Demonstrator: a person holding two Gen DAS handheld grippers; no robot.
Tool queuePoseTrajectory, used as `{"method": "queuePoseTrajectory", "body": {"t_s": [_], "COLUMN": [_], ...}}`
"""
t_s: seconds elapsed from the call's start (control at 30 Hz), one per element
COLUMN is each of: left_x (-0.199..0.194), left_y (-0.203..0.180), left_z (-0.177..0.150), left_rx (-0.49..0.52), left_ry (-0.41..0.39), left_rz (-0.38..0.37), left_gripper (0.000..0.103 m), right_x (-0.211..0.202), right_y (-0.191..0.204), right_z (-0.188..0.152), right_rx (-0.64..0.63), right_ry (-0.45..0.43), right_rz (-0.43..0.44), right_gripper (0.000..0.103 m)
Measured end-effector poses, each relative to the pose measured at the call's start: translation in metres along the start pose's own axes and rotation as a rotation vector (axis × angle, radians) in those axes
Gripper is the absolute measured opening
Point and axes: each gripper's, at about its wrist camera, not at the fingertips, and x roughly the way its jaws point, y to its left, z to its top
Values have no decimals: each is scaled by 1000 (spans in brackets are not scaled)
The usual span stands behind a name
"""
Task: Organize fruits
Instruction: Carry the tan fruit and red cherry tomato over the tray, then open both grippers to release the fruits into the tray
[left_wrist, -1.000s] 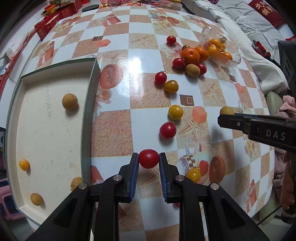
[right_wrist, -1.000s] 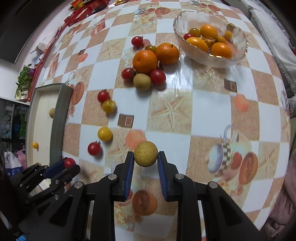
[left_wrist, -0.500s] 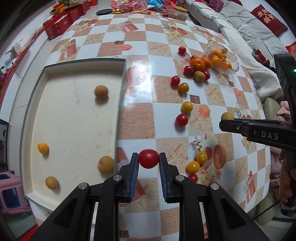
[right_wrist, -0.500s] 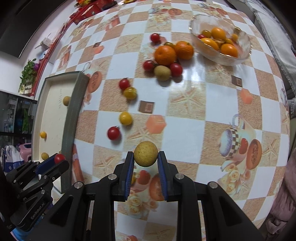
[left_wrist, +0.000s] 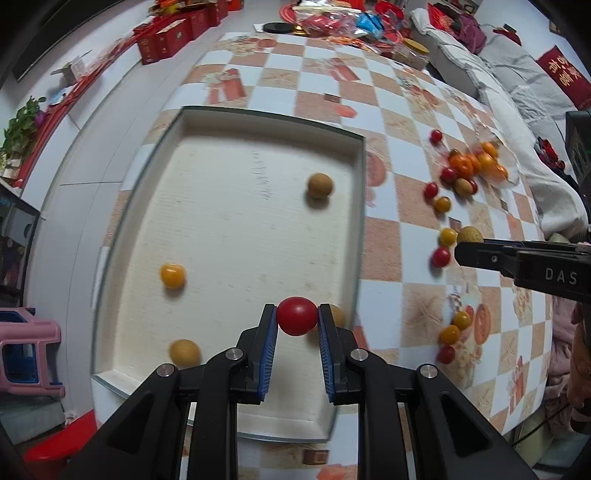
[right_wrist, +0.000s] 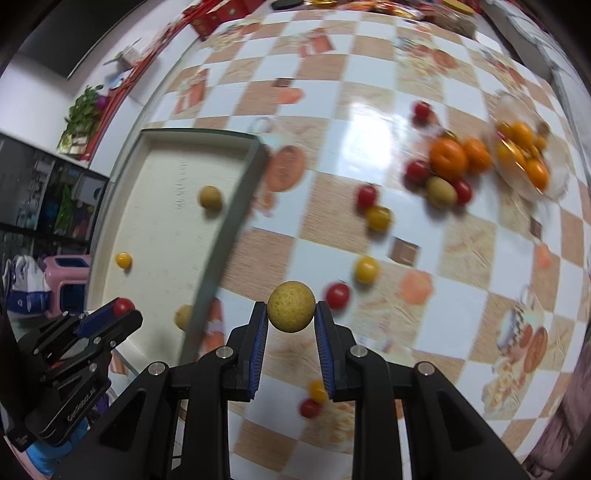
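Note:
My left gripper (left_wrist: 297, 325) is shut on a red cherry tomato (left_wrist: 297, 320) and holds it above the near right part of the cream tray (left_wrist: 236, 129). In the tray lie a tan longan (left_wrist: 320, 185), a yellow tomato (left_wrist: 172, 275), another longan (left_wrist: 184, 351) and one half hidden behind my right finger. My right gripper (right_wrist: 291, 319) is shut on a tan longan (right_wrist: 291, 311) above the table, just right of the tray's rim (right_wrist: 225, 229). It also shows in the left wrist view (left_wrist: 469, 236).
Loose red and yellow tomatoes (right_wrist: 365, 268) lie on the checked tablecloth. Two oranges (right_wrist: 448, 159) and a glass bowl of fruit (right_wrist: 550, 192) stand at the far right. Red boxes (left_wrist: 166, 35) line the far edge. A pink stool (left_wrist: 26, 354) stands left.
Both grippers have moved left with their fruit. The left one has gone from the tray's right rim to over the tray. The right one has come close to the tray's rim.

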Motion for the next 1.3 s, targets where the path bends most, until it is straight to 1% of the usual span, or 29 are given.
{"method": "queuePoseTrajectory", "body": {"t_s": [0.23,0.47,0.6,0.77,0.83,0.97,1.07,1.1,1.13,1.17,1.2,1.23,1.27,1.3], "left_x": [4,23,42,56,62,70,73,74,73,73,72,68,67,67], "left_y": [34,58,68,71,70,71,70,69,68,67,65,64,64,64], "left_z": [21,51,66,71,72,72,71,71,71,71,71,70,70,70], "left_rx": [-44,-87,-104,-88,-71,-72,-64,-58,-54,-53,-53,-53,-54,-58], "left_ry": [-30,-40,-13,7,19,45,55,57,56,57,49,23,11,20], "left_rz": [26,65,87,104,116,111,115,113,96,94,111,132,133,119], "left_gripper": [23,23,23,23,23,23,25,27,38,64,74,80,80,80], "right_x": [10,34,54,77,83,100,100,100,100,99,99,98,98,96], "right_y": [42,73,83,90,91,94,100,101,102,103,103,103,103,103], "right_z": [26,66,89,110,114,117,118,118,119,119,120,120,120,120], "right_rx": [-55,-88,-90,-93,-93,-107,-128,-134,-138,-137,-134,-132,-129,-125], "right_ry": [2,9,8,19,28,55,50,51,51,52,51,50,49,44], "right_rz": [21,29,18,-1,-7,-39,-56,-58,-57,-49,-43,-46,-48,-44], "right_gripper": [28,28,28,28,28,29,29,29,31,35,38,46,51,51]}}
